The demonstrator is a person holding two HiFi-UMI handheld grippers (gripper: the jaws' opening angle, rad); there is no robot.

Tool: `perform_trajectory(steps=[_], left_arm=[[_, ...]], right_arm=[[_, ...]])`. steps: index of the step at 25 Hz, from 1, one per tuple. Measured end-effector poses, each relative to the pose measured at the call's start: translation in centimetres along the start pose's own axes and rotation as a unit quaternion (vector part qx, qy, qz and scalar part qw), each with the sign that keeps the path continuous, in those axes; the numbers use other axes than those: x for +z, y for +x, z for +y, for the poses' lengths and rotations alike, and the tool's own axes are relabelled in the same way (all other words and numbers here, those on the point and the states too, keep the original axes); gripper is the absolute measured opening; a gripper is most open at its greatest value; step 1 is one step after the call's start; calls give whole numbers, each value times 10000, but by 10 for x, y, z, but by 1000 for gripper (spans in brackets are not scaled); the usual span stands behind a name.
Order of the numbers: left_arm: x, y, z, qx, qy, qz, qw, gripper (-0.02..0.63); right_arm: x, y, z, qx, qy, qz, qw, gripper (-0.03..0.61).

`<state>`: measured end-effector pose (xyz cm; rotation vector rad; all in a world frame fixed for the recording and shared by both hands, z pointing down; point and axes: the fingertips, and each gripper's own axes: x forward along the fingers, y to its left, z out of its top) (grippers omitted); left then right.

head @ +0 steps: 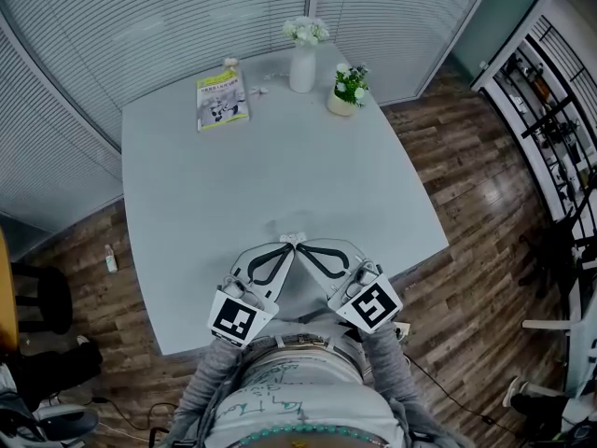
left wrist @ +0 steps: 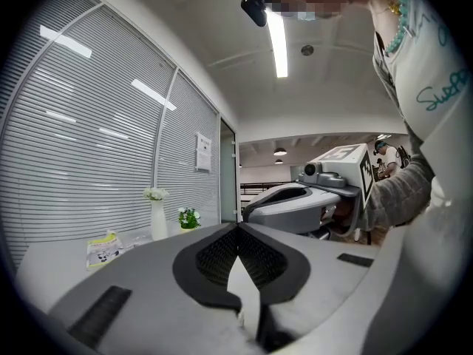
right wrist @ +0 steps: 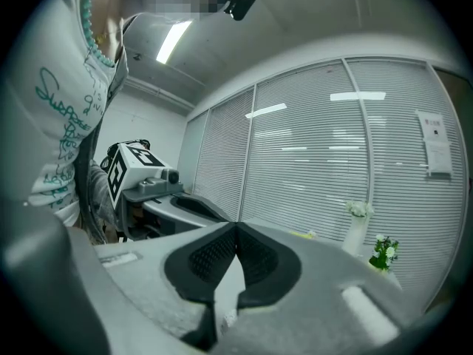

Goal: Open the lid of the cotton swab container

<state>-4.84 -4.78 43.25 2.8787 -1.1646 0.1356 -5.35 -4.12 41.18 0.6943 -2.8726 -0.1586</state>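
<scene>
The person is standing at the near edge of the surface [head: 280, 175] and holding both grippers low over it, angled inward, with the tips close to each other.

- The left gripper [head: 288, 242] is holding its fingers pressed together. Nothing is sitting between them.
- The right gripper [head: 301, 242] is also holding its fingers pressed together. Nothing is sitting between them.

Well apart from both grippers, these things are lying at the far edge of the surface:

- A booklet [head: 222, 101] is lying flat.
- A small pale item [head: 230, 63] is sitting at the booklet's far end. It is too small to confirm as the cotton swab container.
- A white vase [head: 303, 68] of flowers is standing upright.
- A potted plant [head: 347, 91] is standing just beside the vase.
</scene>
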Motion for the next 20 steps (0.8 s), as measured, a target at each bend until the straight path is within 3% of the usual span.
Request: perform_trajectory(steps=[20], left_arm=[[-8, 3, 6, 28, 0, 84, 10000, -2]], right_arm=[[-5, 3, -4, -19, 37, 33, 10000, 2]])
